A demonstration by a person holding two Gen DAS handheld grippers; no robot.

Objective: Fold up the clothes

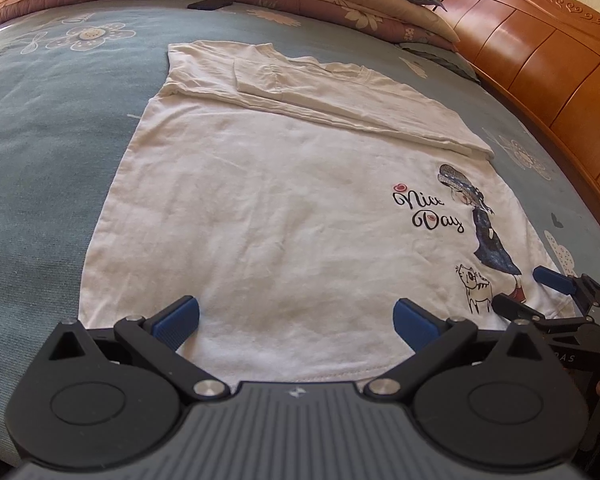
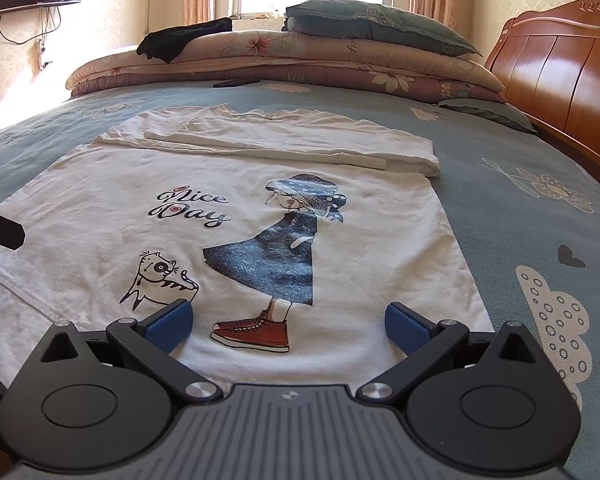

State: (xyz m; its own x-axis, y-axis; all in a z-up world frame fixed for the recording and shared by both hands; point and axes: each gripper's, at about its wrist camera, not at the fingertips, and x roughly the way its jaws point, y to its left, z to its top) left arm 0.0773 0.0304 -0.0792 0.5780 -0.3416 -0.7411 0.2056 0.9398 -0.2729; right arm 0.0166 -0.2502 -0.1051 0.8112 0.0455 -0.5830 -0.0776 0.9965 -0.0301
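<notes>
Quilts (image 2: 284, 60) beyond shirt (image 2: 260, 208), seemingly clear

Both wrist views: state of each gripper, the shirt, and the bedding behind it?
White T-shirt: flat on bed, print up, far edge folded over.
Left gripper: open, over near hem.
Right gripper: open, over near hem.
Quilts: folded, stacked.
Pillow: atop quilts.

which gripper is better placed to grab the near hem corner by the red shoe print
Right. The right gripper is open at the white t-shirt's near hem with the red shoe print between its fingers. The left gripper, also open, sits over plain fabric further along the hem.
</notes>
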